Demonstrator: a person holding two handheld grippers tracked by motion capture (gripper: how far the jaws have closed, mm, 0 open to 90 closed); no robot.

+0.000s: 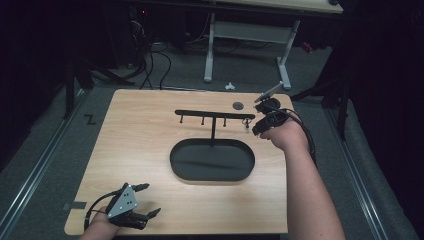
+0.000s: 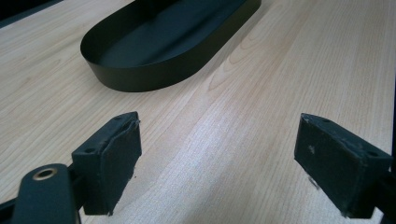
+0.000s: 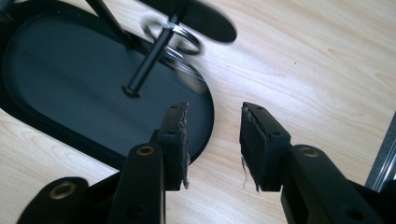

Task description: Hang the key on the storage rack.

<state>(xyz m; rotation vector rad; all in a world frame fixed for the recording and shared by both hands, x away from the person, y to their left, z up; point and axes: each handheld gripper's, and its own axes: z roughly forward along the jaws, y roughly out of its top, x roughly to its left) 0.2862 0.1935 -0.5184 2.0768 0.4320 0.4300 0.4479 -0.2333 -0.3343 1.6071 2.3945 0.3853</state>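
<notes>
A black oval tray lies in the middle of the wooden table, and a black T-shaped stand with several short pegs rises from its far rim. On the peg at the bar's right end hangs a metal ring, blurred. My right gripper is just right of that end, and in the right gripper view its own jaws are open with nothing between them, over the tray's rim. My left gripper rests near the front left corner. Its jaws are wide open and empty, facing the tray.
A small dark disc lies on the table behind the stand. The table is bare wood around the tray. Beyond its far edge are cables, a small white object on the floor and a white-legged desk.
</notes>
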